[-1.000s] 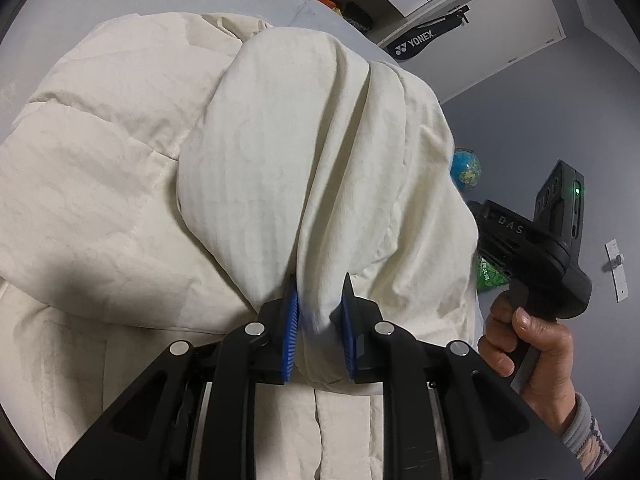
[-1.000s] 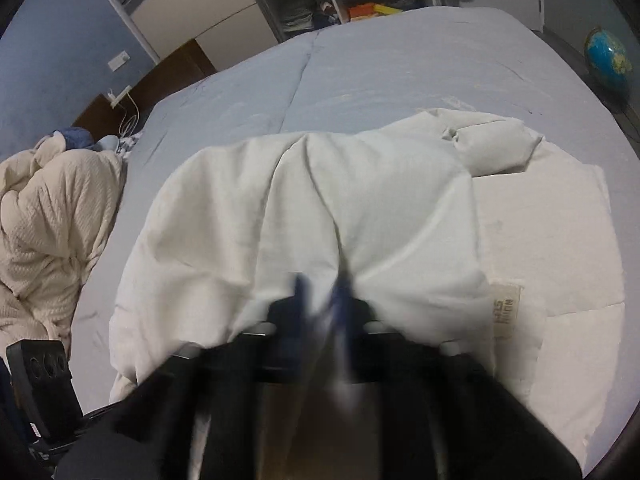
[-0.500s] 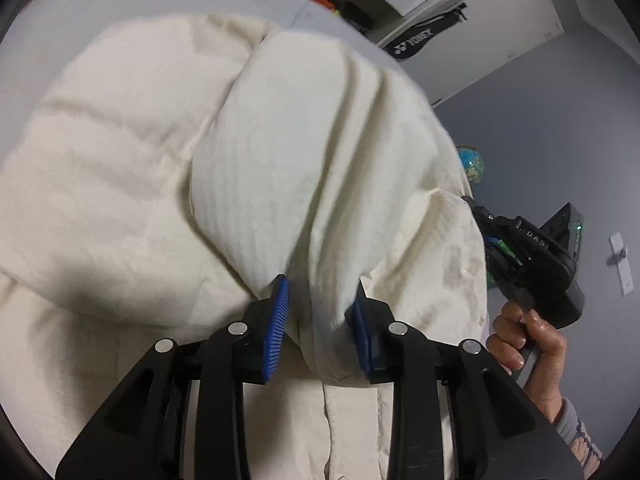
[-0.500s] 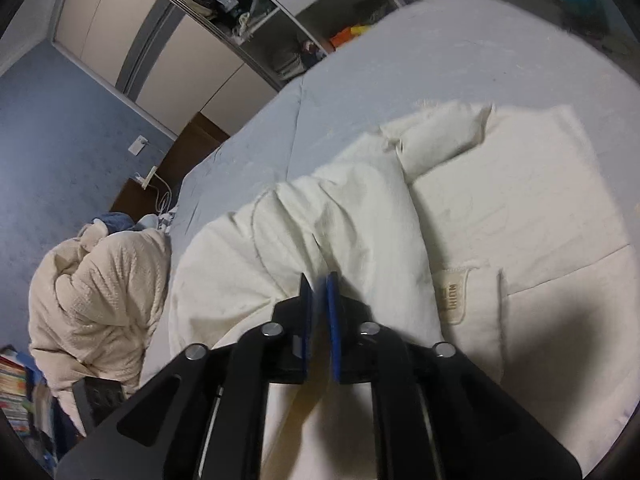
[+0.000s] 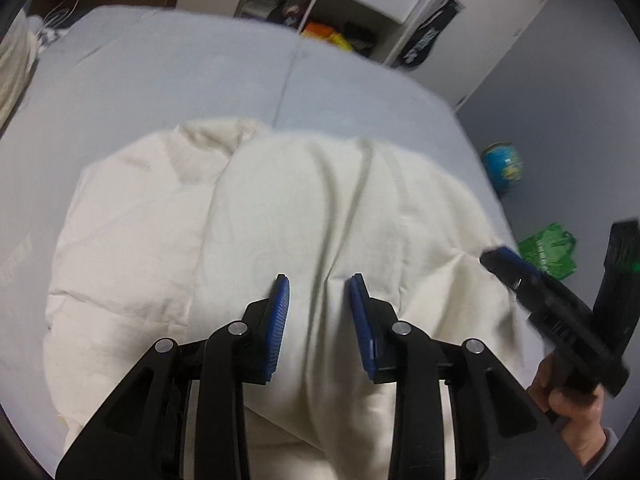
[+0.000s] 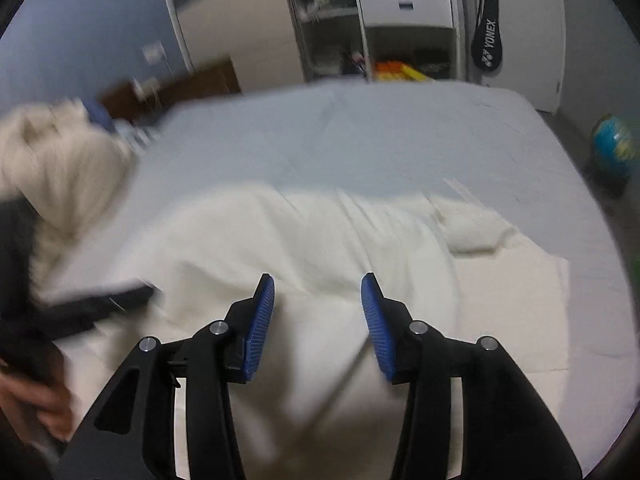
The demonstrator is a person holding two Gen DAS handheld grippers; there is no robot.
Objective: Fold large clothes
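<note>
While both gripped nothing, two grippers [image 5: 319,296] [image 6: 318,294], one garment [image 5: 304,200]

Near edge of the cream garment [image 5: 280,208] behind the tongs; motion-blurred beige blanket [image 6: 60,168].

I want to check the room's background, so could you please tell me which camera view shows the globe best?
The left wrist view: the globe sits on the floor right of the bed, fairly sharp and whole. In the right wrist view the globe lies at the distorted right edge, blurred.
</note>
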